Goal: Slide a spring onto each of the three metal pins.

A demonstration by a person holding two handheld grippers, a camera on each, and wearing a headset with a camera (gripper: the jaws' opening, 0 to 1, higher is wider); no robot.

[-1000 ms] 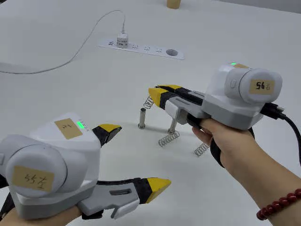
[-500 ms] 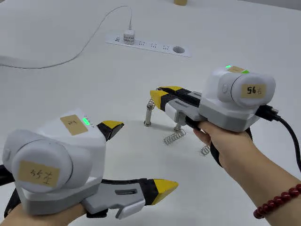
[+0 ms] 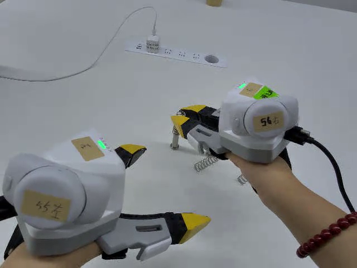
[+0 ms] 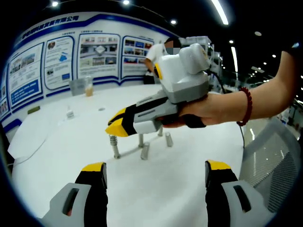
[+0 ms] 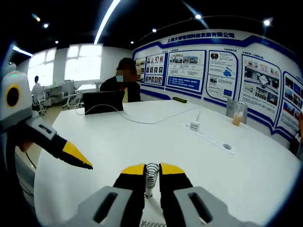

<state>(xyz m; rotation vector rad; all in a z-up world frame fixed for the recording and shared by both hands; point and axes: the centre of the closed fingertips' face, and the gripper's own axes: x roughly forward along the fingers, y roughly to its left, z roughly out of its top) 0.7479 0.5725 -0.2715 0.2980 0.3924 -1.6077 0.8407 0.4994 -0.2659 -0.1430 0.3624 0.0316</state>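
My right gripper (image 3: 183, 116) is shut on a small steel spring (image 3: 176, 130), held upright over a metal pin (image 3: 174, 144) that stands on the white table. In the right gripper view the spring (image 5: 151, 174) sits pinched between the yellow-tipped jaws, with the pin (image 5: 149, 192) directly below it. The left gripper view shows the right gripper (image 4: 116, 128) above that pin with the spring (image 4: 113, 141) on its top. Two loose springs (image 3: 205, 163) (image 3: 241, 179) lie on the table under the right hand. My left gripper (image 3: 164, 187) hovers open and holds nothing, near the front left.
A white power strip (image 3: 175, 54) with a plugged-in charger and its cable (image 3: 106, 47) lies at the far side of the table (image 3: 83, 106). A black cable (image 3: 329, 167) trails from the right gripper. People stand and sit beyond the table.
My right gripper has moved left and down, and the spring it holds has gone from beside the bare pin to over its top. The left gripper has barely moved.
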